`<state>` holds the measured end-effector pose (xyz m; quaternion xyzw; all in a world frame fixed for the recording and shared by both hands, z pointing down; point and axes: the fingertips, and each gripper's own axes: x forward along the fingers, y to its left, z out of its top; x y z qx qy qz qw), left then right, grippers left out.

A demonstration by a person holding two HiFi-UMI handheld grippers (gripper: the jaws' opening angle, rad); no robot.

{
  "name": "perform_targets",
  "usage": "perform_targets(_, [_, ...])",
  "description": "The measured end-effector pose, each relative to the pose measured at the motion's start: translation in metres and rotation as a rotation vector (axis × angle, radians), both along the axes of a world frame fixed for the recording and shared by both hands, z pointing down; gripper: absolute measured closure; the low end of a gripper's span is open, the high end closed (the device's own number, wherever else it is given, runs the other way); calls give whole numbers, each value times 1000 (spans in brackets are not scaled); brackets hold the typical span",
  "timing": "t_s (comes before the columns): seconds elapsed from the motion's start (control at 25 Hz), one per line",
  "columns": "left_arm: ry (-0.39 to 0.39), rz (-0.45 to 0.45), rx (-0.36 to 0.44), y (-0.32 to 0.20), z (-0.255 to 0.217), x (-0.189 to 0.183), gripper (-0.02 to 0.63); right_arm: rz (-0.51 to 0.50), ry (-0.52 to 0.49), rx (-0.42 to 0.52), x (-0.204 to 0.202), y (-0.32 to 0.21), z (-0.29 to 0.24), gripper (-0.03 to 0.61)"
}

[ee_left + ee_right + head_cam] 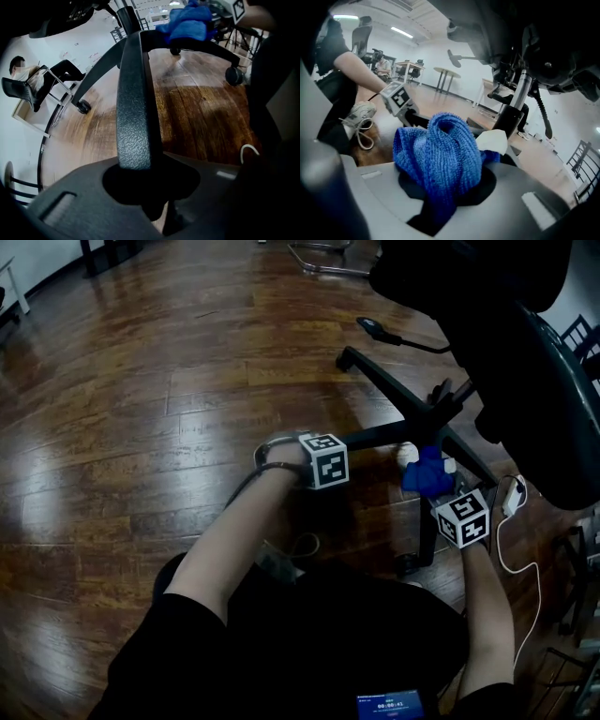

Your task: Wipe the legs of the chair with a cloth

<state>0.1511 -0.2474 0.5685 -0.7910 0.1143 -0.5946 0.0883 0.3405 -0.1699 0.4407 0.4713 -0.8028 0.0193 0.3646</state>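
**A:** What are the two grippers doing?

**B:** The left gripper (281, 454) is clamping a black chair leg (133, 103), its jaws narrowed round the leg as if steadying the chair. The right gripper (441, 493) is pinching a bunched blue cloth (440, 150). The cloth is bulging up out of the jaws, with a white tag (492, 140) poking from one side.

**A:** Where is the cloth sitting?

**B:** It is resting against the chair base, close to the centre column (441, 413) and below the seat (525, 352). The left gripper is holding farther out, on a leg pointing to the person's left.

**A:** What could be going wrong from here?

**B:** The chair is standing on castors (233, 75) over a glossy wooden floor (141, 381). A firm wipe is likely to roll or swivel the base if the left hold slackens. Only a small pinch seems to be securing the cloth, so dragging it along a leg may pull it free. A white cable (511, 549) is lying on the floor just beside the right gripper and may be snagging it.

**A:** How are the legs looking?

**B:** They are black with a pebbled surface, spreading out from the column and sloping down to the castors. Whether they are dusty is too dark to tell.
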Motion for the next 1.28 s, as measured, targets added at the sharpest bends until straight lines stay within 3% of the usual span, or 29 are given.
perform_targets(0.28, [-5, -7, 4, -1, 3, -2, 531, -176, -43, -186, -21, 129, 38, 494])
perform_targets(0.48, [-4, -15, 4, -1, 2, -1, 531, -240, -25, -280, -25, 162, 49, 494])
perform_targets(0.68, [-8, -5, -8, -1, 1, 0, 531, -152, -133, -211, -11, 114, 31, 499])
perform_targets(1.0, [-8, 0, -14, 2, -1, 3, 531, 61, -6, -21, 14, -38, -9, 497])
perform_targets(1.28, [-12, 14, -17, 2, 0, 1, 531, 84, 3, 62, 11, -44, -15, 494])
